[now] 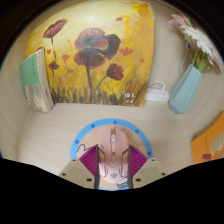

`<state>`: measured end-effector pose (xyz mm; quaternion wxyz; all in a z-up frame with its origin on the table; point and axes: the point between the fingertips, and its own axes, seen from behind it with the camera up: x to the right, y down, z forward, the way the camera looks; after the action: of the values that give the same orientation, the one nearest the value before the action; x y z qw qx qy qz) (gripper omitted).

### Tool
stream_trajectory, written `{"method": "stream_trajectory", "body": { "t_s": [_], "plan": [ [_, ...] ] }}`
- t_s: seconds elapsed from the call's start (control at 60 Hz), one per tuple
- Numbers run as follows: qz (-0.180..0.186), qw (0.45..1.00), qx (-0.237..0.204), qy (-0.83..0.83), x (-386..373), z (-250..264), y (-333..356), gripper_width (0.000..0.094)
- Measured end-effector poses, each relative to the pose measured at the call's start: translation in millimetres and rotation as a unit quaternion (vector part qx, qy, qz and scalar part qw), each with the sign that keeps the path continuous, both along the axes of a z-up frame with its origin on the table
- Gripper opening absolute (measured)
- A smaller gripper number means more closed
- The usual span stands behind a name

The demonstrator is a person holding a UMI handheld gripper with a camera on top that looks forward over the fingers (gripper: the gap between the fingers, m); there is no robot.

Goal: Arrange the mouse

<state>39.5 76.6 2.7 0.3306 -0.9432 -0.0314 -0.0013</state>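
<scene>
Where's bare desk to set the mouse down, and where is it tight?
The hand-held gripper is shut on the mouse. Free: pale desk ahead of the fingers, between the book and the blue vase, up to the flower painting. Tight: near the book and near the vase.

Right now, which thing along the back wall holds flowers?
The pale blue vase right of the poppy painting; the book at left holds none.
</scene>
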Motion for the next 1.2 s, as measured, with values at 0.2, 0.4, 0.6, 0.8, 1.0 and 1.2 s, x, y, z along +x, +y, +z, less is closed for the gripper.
{"method": "stream_trajectory", "body": {
  "t_s": [0.2, 0.4, 0.6, 0.8, 1.0, 1.2],
  "plan": [
    [-0.016, 1.0, -0.006, 0.014, -4, -17, -6, 0.0414],
    [-0.03, 0.999, -0.023, 0.017, -3, -18, -5, 0.0522],
    [-0.009, 1.0, -0.012, -0.008, -6, 20, -2, 0.0753],
    [-0.009, 0.998, 0.062, -0.017, -19, 129, -23, 0.0756],
    [-0.029, 0.991, 0.131, 0.002, -33, 222, -71, 0.0755],
    [-0.038, 0.985, 0.165, 0.016, -51, 261, -122, 0.0755]
  ]
}}
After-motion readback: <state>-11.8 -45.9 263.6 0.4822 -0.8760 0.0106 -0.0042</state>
